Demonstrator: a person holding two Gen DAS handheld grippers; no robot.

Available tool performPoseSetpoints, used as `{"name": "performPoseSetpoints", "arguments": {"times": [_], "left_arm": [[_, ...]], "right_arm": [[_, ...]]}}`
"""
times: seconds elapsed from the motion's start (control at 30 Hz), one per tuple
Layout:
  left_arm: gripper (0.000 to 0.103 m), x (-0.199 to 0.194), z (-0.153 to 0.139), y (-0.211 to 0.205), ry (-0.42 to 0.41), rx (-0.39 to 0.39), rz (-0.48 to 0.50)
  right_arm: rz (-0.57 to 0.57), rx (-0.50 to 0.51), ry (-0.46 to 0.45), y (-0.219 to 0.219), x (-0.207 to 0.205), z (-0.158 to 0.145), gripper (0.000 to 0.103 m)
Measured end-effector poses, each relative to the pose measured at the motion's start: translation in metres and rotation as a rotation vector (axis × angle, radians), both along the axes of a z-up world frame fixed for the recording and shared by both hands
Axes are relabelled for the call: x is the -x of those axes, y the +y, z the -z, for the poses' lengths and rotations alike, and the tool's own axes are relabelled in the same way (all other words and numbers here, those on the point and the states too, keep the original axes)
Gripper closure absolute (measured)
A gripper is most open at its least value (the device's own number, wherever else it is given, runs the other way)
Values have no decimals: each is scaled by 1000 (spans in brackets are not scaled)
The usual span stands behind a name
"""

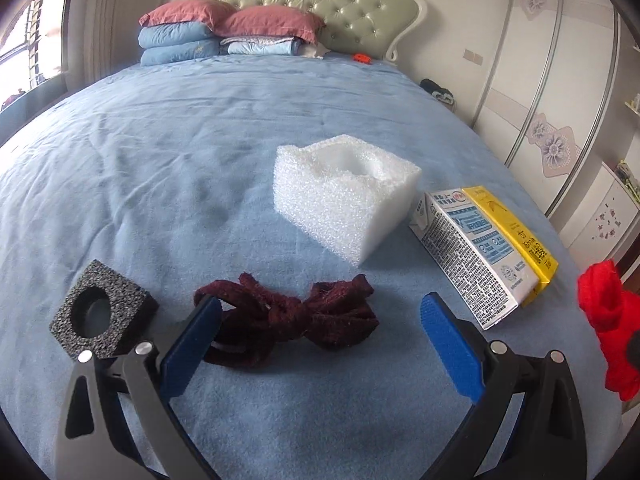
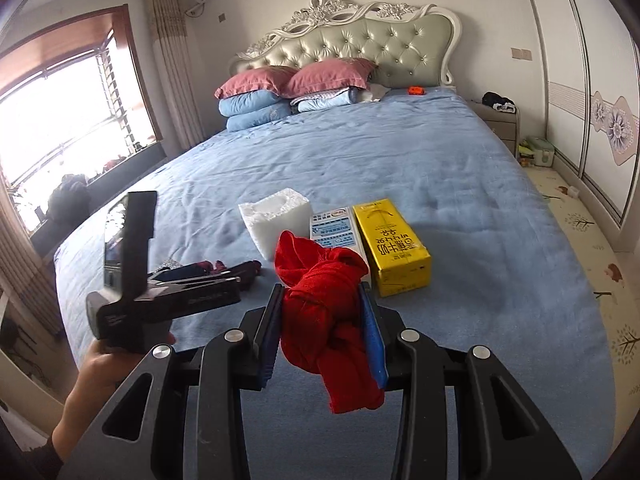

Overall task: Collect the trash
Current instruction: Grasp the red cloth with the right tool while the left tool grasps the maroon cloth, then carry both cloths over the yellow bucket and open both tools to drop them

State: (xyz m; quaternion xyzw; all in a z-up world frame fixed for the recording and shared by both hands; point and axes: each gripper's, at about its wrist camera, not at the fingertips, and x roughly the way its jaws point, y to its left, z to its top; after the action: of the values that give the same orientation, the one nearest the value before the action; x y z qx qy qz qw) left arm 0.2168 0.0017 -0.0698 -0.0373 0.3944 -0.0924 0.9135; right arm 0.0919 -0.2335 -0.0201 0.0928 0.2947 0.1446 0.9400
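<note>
My left gripper (image 1: 320, 312) is open, its blue pads on either side of a dark red knotted cloth (image 1: 292, 316) lying on the blue bed (image 1: 200, 140). A black foam block with a round hole (image 1: 102, 314) lies to its left. A white foam block (image 1: 344, 192) and a white and yellow carton (image 1: 484, 256) lie beyond. My right gripper (image 2: 322, 300) is shut on a red cloth (image 2: 324, 304), held above the bed; the red cloth also shows in the left wrist view (image 1: 608, 320). The left gripper (image 2: 240, 276) is seen from the side in the right wrist view.
Folded blue quilts and pink pillows (image 1: 224, 32) are stacked at the headboard. A small orange object (image 1: 362, 57) lies near them. A wardrobe (image 1: 560, 80) stands right of the bed, a window (image 2: 60, 112) to the left. A nightstand (image 2: 500, 120) stands at the far right.
</note>
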Motion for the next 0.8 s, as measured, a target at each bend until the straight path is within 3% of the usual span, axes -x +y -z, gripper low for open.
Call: {"name": "performPoseSetpoints", "arguments": {"times": [0.1, 0.17, 0.23, 0.33, 0.4, 0.53, 0.8], "left_arm": [[5, -17, 13, -3, 85, 2, 16], [15, -22, 19, -3, 107, -17, 1], [37, -19, 18, -1, 93, -35, -30], [58, -13, 14, 6, 73, -9, -39], [66, -6, 10, 11, 66, 13, -36], [68, 18, -2, 12, 26, 22, -48], [68, 73, -46, -20, -68, 124, 71]], "right_arm": [[-13, -2, -12, 3, 3, -4, 67], [-15, -4, -16, 2, 5, -6, 67], [-13, -6, -21, 0, 6, -7, 67], [-7, -10, -25, -3, 9, -8, 67], [-3, -9, -28, -6, 12, -9, 67], [6, -10, -50, -12, 24, -13, 67], [47, -27, -87, -36, 49, -22, 67]]}}
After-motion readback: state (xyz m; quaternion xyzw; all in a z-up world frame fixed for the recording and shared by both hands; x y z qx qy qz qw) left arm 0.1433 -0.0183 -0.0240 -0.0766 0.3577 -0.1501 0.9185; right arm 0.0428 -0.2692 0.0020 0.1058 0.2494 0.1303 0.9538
